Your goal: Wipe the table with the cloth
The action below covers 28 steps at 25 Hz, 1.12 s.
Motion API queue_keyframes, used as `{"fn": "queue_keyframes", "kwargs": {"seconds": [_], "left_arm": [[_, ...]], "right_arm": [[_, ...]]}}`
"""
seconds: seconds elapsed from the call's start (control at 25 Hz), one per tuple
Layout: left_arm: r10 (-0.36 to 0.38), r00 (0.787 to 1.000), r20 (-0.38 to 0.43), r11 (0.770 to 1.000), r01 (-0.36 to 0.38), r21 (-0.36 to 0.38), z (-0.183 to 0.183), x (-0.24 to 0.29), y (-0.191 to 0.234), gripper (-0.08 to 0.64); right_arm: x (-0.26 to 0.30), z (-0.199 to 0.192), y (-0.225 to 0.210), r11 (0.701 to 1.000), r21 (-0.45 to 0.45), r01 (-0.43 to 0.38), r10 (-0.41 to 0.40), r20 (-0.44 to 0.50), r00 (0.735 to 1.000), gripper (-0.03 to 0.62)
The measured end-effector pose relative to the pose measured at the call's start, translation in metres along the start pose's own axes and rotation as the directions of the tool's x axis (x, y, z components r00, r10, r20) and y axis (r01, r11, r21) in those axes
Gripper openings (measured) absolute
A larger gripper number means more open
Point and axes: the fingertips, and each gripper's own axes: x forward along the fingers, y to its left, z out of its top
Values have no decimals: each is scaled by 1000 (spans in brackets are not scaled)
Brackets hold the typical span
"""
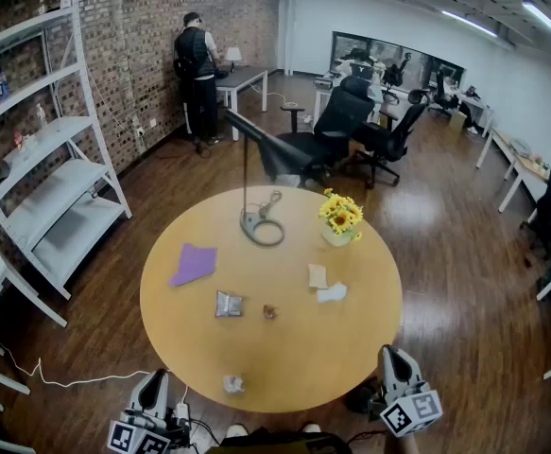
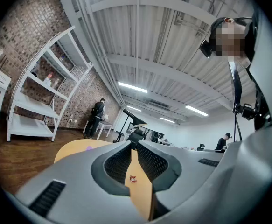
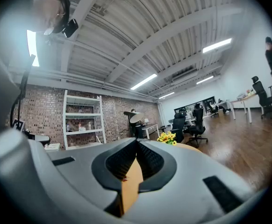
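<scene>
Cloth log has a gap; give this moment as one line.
cloth: on table, untouched | left gripper: open, empty | right gripper: shut, empty

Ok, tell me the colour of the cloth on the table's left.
Purple. The cloth shows best in the head view.

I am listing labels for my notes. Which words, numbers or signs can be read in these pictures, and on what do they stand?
None can be read.
The marker cube shows only black-and-white squares.
Things on the shelf are too small to read.
</scene>
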Motion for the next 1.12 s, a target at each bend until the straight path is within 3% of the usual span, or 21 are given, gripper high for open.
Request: {"fn": "queue_keyframes", "kwargs": {"seconds": [0.16,0.24,0.48,0.56,0.6,0.76,0.84,0.96,1.08,1.12], "left_arm": [[-18,1000,-3,1000,18,4,1,11,1,37],[-15,1000,-8,1000,15,4,2,9,3,37],[13,1000,-17,1000,-13,-17,-2,-2,10,37],[23,1000,-18,999,-23,-23,-3,-5,14,37],[34,999,-17,999,-34,-19,-4,-6,17,37],[101,994,-35,995,-101,5,-11,-17,30,44],[129,990,-53,992,-129,13,-15,-26,37,49],[167,983,-71,985,-164,48,-21,-42,47,50],[188,979,-78,981,-184,56,-23,-51,57,166],[192,978,-78,981,-188,52,-23,-53,59,167]], "right_arm": [[10,2,5,1000,1,-12,12,14,1000,7],[13,1,10,1000,2,-27,27,6,1000,61],[22,-11,27,996,-10,-84,84,-44,996,61],[30,-14,39,992,-11,-124,123,-72,990,149],[34,-15,46,990,-20,-143,140,-88,986,152],[50,-30,81,973,-56,-225,213,-172,962,152],[57,-44,103,960,-49,-274,258,-212,943,232],[69,-63,131,949,-20,-316,302,-238,923,234],[77,-78,154,936,-3,-353,339,-266,902,233],[78,-83,161,930,-7,-366,350,-279,894,235]]}}
